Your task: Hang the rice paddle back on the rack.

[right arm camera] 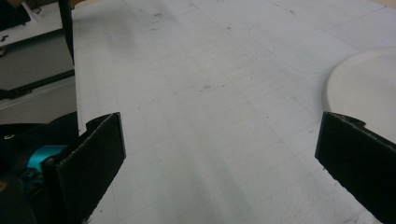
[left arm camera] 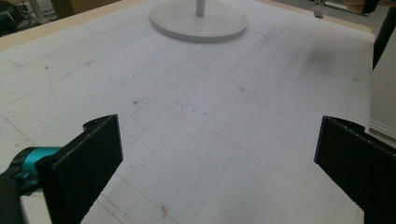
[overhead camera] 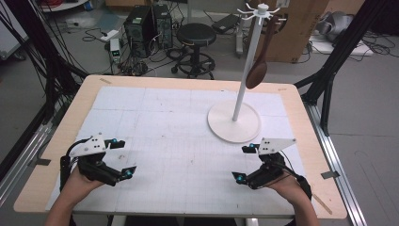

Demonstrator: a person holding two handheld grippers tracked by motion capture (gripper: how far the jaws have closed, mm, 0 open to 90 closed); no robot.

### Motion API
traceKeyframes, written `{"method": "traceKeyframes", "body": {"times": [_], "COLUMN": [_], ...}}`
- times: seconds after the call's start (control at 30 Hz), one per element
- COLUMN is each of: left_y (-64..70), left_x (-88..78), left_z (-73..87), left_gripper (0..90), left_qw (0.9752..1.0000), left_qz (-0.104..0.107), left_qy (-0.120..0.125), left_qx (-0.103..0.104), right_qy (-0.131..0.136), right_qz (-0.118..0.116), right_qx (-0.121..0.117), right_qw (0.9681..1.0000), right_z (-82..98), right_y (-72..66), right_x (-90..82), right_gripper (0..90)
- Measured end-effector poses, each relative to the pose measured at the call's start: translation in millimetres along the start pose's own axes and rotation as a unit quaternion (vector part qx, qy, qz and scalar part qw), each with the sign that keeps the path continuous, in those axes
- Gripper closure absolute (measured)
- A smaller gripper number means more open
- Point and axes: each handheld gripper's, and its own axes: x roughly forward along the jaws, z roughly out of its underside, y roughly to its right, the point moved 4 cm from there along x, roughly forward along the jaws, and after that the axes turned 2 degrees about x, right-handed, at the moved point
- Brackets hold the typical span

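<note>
Here: table [overhead camera: 61,122], wooden rim, white gridded mat [overhead camera: 179,141] over most of the top.

Left gripper [overhead camera: 121,158], near the left front edge of the mat, held in a hand [overhead camera: 80,183]; jaws wide apart, empty, bare mat between them in the left gripper view [left arm camera: 219,154].

Right gripper [overhead camera: 244,163], near the right front edge, held in a hand [overhead camera: 287,186]; jaws likewise wide apart, empty, bare mat between them [right arm camera: 219,154].

Stand [overhead camera: 234,121]: white round base, upright pole, hooks at the top. Ahead of the right gripper, just beyond its far jaw, not touching; well apart from the left gripper, across the mat. Base at the top of the left gripper view [left arm camera: 199,21], at the right edge of the right gripper view [right arm camera: 362,88].

Spoon [overhead camera: 257,73]: brown, wooden, hanging bowl-down from a hook, beside the pole, clear of the mat, well apart from both grippers.
</note>
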Motion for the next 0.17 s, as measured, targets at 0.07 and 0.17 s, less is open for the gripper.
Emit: {"method": "traceKeyframes", "body": {"times": [0.07,0.17], "left_y": [0.2,0.2], "left_x": [0.7,1.9], "left_z": [0.2,0.6], "left_gripper": [1.7,1.7], "left_qw": [1.0000,1.0000], "left_qz": [0.001,0.002], "left_qy": [0.000,-0.002], "left_qx": [-0.001,0.000], "right_qy": [0.000,0.002], "right_qz": [0.003,0.008], "right_qx": [0.002,0.004], "right_qw": [1.0000,1.0000], "right_z": [2.0,3.8], "right_y": [0.4,1.4], "right_x": [-1.0,-2.4], "right_gripper": [0.5,0.5]}}
